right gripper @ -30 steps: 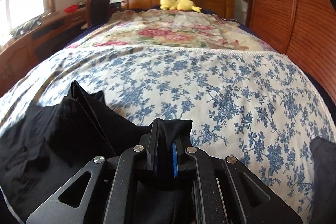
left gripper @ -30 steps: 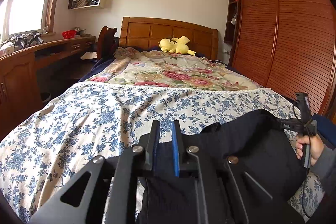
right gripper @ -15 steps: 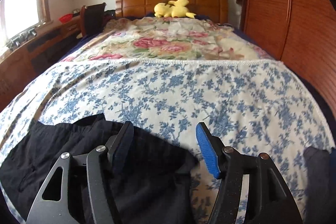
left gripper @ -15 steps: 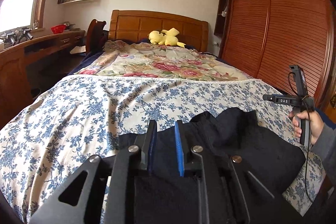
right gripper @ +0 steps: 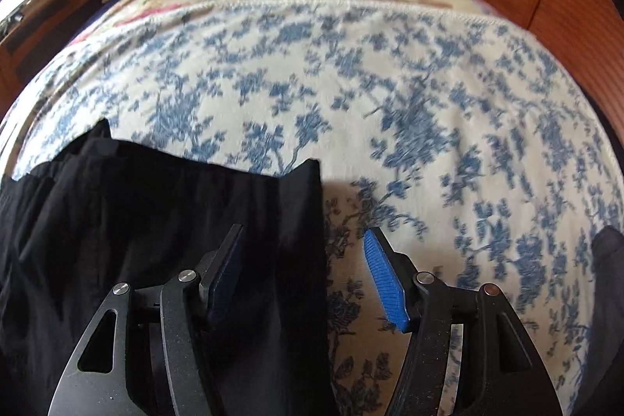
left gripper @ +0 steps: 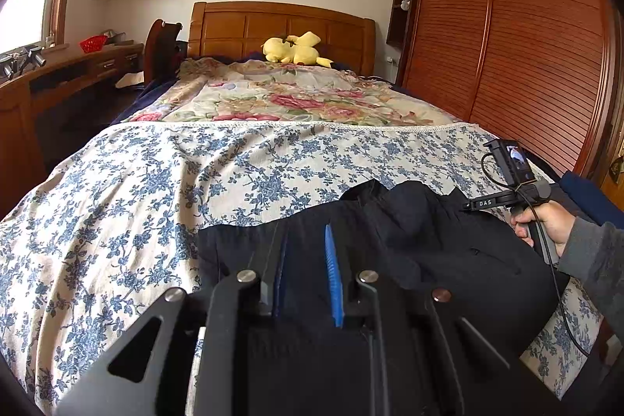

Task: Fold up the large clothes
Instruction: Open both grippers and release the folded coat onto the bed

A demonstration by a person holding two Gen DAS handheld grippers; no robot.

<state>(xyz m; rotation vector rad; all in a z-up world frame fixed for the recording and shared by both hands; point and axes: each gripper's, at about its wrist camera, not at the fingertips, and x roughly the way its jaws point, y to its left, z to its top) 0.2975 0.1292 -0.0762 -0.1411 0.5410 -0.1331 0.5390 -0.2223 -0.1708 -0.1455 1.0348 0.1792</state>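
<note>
The left gripper (left gripper: 306, 271) has its blue pads close together, only a narrow gap between them, and dark cloth fills that gap; whether they actually pinch it cannot be told. That cloth is the black garment (left gripper: 429, 244), which lies under and ahead of this gripper and spreads off to its right. Further right, a hand (left gripper: 546, 225) holds the other tool's handle at the garment's far side.

The right gripper (right gripper: 302, 271) has its jaws apart and closing. The garment's right-hand edge (right gripper: 296, 221) lies between them but touches neither pad; the rest spreads to the left, flat on the blue-flowered bedspread (right gripper: 390, 84). Straight ahead of both grippers, well off, a yellow plush toy (left gripper: 294, 49) rests by the wooden headboard (left gripper: 280, 22).
</note>
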